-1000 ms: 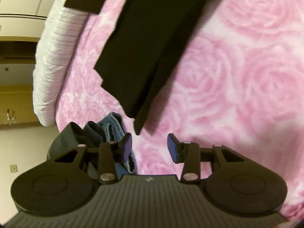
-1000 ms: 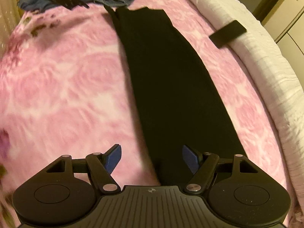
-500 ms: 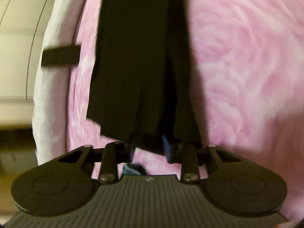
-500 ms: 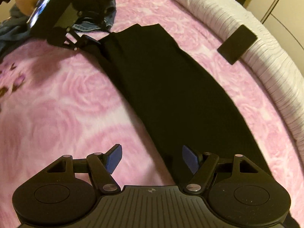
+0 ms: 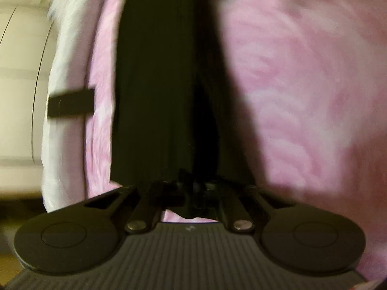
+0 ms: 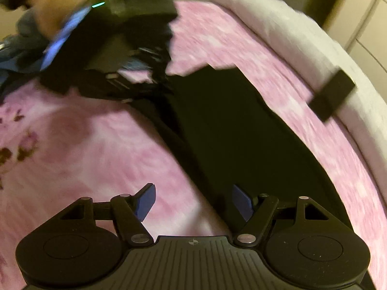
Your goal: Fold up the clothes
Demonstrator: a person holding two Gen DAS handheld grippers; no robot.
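A long black garment (image 5: 157, 84) lies stretched along the pink rose-patterned blanket (image 5: 302, 96). In the blurred left wrist view, my left gripper (image 5: 193, 188) is shut on the near end of the cloth, which bunches between the fingers. The right wrist view shows the same garment (image 6: 229, 133) running away from me, its far end raised by the left gripper (image 6: 150, 72) in a person's hand. My right gripper (image 6: 192, 203) is open just above the garment's near end, its blue pads either side of the cloth's left edge, holding nothing.
A white quilted bed border (image 6: 290, 38) runs along the right side, with a black rectangular patch (image 6: 332, 100) on it. A heap of blue and dark clothes (image 6: 14, 48) sits at the far left behind the person's arm. Pale cabinet doors (image 6: 362, 12) stand beyond the bed.
My left gripper went from open to shut on the garment's end and has lifted it and carried it toward the right gripper. The right gripper stayed open near the other end.
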